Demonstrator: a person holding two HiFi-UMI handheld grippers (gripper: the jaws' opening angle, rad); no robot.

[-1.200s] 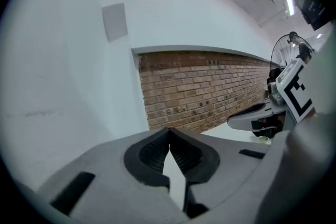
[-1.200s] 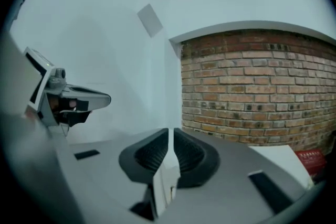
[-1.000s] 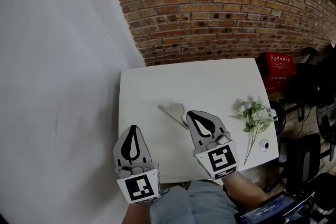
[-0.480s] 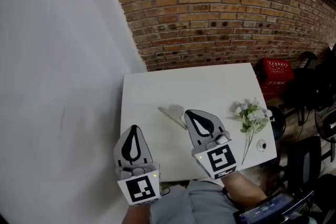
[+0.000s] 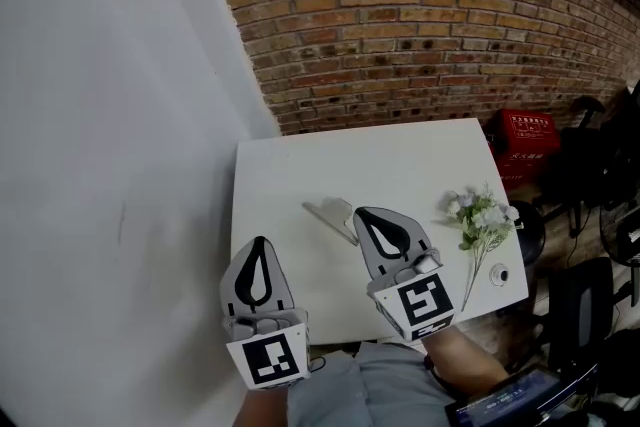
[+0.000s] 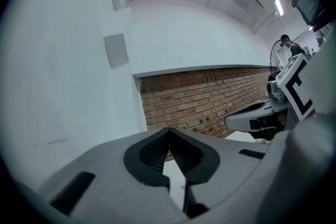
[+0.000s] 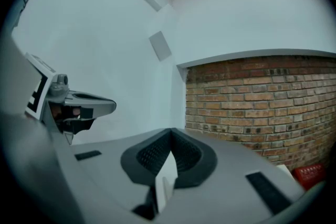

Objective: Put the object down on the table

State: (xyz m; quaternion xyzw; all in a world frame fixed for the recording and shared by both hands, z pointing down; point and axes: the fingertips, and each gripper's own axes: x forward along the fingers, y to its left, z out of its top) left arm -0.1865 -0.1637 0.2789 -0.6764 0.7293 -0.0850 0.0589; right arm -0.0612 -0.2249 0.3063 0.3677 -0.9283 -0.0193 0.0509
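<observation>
Pale sheet [image 5: 328, 212] shows at the tip of the closed right tongs [image 5: 363, 215], grip unclear; left tongs [image 5: 259, 241] are closed too, holding nothing.

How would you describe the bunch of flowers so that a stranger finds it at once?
Find the white table by the brick wall. Near its right edge lies the flower bunch: the only thing there with green leaves and pale blossoms.

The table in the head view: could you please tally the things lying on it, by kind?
Bunch of artificial flowers: 1
Flat pale grey piece: 1
Small round white item: 1
Total: 3
</observation>
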